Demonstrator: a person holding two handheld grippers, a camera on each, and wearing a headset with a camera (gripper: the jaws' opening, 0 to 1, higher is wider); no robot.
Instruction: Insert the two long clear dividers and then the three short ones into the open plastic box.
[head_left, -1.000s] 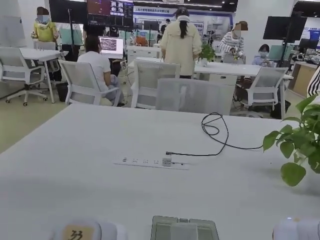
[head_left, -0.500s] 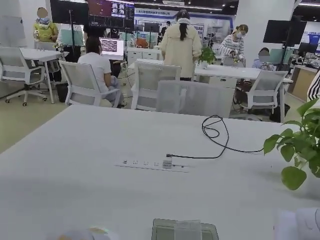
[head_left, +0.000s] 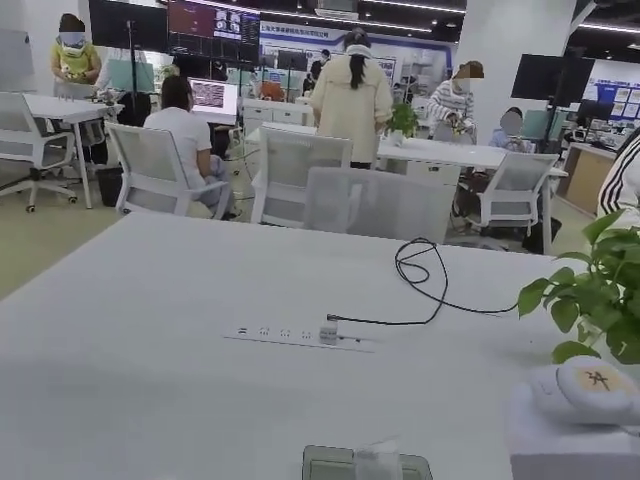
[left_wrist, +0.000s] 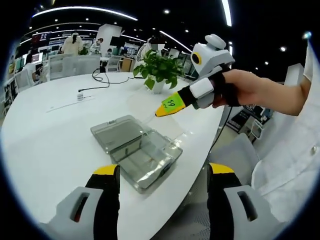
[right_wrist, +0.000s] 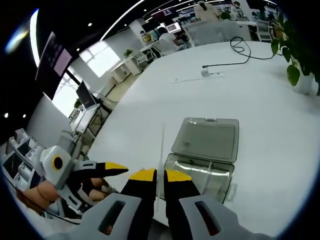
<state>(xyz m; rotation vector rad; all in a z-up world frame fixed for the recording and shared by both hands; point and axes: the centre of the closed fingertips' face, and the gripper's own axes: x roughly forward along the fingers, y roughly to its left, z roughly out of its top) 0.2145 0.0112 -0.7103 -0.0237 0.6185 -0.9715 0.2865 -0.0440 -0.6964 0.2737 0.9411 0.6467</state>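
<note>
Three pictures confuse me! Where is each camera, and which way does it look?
Head view: on the headset, looking forward over the white table; a gripper peeks in.
Left gripper view: on the left gripper, facing the open clear plastic box; jaws open.
Right gripper view: on the right gripper, facing that box; jaws pinch a thin clear divider.
Both gripper views share the box.
</note>
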